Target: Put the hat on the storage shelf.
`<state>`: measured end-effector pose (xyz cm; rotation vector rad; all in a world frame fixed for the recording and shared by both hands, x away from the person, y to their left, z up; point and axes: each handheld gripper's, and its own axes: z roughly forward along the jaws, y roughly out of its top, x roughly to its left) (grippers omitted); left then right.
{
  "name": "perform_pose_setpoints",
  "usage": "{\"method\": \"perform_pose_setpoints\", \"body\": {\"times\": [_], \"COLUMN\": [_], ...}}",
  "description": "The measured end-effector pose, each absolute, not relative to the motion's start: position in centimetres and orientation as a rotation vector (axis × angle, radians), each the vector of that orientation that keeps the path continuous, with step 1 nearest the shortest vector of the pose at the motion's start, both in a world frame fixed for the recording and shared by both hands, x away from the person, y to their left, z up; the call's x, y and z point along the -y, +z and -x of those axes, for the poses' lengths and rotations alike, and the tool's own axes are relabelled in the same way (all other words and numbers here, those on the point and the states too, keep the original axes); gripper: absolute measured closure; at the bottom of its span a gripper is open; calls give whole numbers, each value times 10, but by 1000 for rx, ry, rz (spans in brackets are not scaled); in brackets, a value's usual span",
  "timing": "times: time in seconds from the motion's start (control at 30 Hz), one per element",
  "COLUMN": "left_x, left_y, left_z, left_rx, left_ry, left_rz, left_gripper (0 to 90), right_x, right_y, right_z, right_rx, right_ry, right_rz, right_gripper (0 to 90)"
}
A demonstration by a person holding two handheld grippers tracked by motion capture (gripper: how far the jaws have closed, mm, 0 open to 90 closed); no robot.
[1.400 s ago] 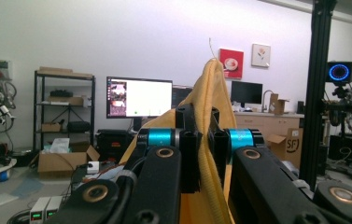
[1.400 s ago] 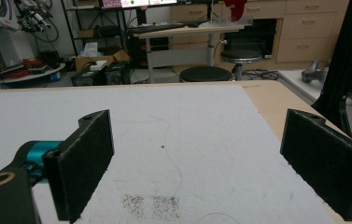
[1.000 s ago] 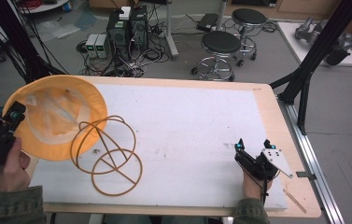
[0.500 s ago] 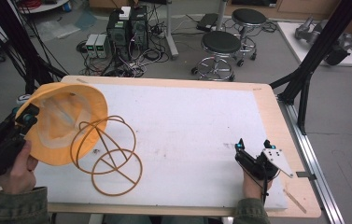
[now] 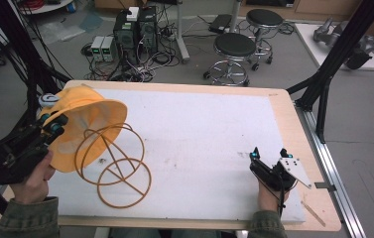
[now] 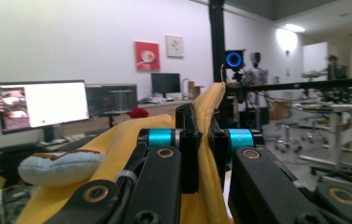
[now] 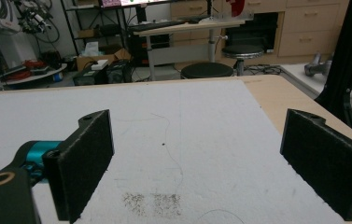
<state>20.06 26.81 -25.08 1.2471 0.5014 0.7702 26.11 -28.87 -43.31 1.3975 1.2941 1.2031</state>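
Soft yellow fabric cone [image 5: 83,124], round wire hoops [image 5: 120,171]

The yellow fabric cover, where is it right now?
In the high view the yellow fabric cover is at the table's left edge, clamped in the left gripper, with the wire frame touching it on its right.

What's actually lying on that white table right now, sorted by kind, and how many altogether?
Orange fabric cover, pinched in the left gripper: 1
Orange wire frame: 1
Handheld grippers, counting the right gripper with its jaws open: 2
Total: 4
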Motion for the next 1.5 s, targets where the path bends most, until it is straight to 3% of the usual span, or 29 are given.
{"method": "perform_pose_setpoints", "body": {"times": [0.77,1.5], "left_x": [-234,-233], "left_y": [-247,-260], "left_z": [-203,-205], "left_rx": [-325,-291], "left_ry": [528,372], "left_rz": [-1563,-1670], "left_gripper": [870,870], "right_x": [289,289], "right_y": [-434,-434], "right_z": [-263,-263], "right_rx": [-1307,-1311], "right_ry": [1206,1203], "right_rz": [-1399,-1405], "right_gripper": [86,86]}}
